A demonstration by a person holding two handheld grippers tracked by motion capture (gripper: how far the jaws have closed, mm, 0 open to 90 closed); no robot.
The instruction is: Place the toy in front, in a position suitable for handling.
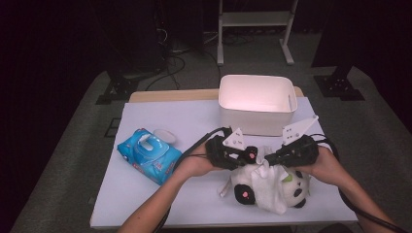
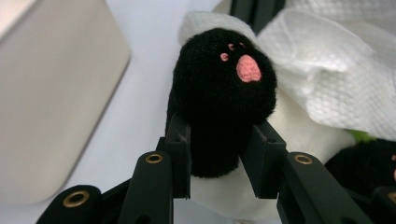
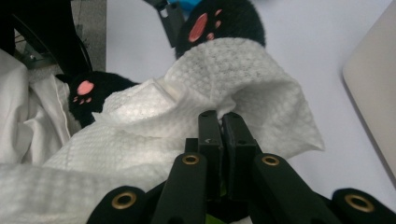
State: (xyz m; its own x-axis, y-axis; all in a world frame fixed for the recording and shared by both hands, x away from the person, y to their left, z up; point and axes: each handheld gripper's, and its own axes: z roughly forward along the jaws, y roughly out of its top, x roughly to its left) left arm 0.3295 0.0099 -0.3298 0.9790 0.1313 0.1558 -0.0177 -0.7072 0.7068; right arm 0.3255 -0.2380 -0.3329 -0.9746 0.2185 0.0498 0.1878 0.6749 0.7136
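A black-and-white plush panda toy [image 1: 267,190] lies at the lower centre of the high view, on the pale desk [image 1: 160,204], and both tools work on it. The left hand-held gripper [image 2: 218,154] is clenched around one black plush paw with pink stitched pads [image 2: 219,100], its jaws pressing in from either side, probably to lift and steady the limb so it can be wiped. The right hand-held gripper [image 3: 219,126] is pinched tight on a white embossed wet wipe [image 3: 224,93], which drapes over the toy's body; held by a fold like this, the sheet can be dragged across the fur.

The high view alone gives the layout: a blue soft pack of wipes [image 1: 148,155] with its lid flipped open sits at centre left, within reach for another sheet, and a white rectangular plastic bin [image 1: 256,102] stands at upper centre, just behind the toy.

The left gripper view shows the pads biting into the paw. The right gripper view shows the closed jaws, the wipe's dimpled texture and two further pink-padded paws.
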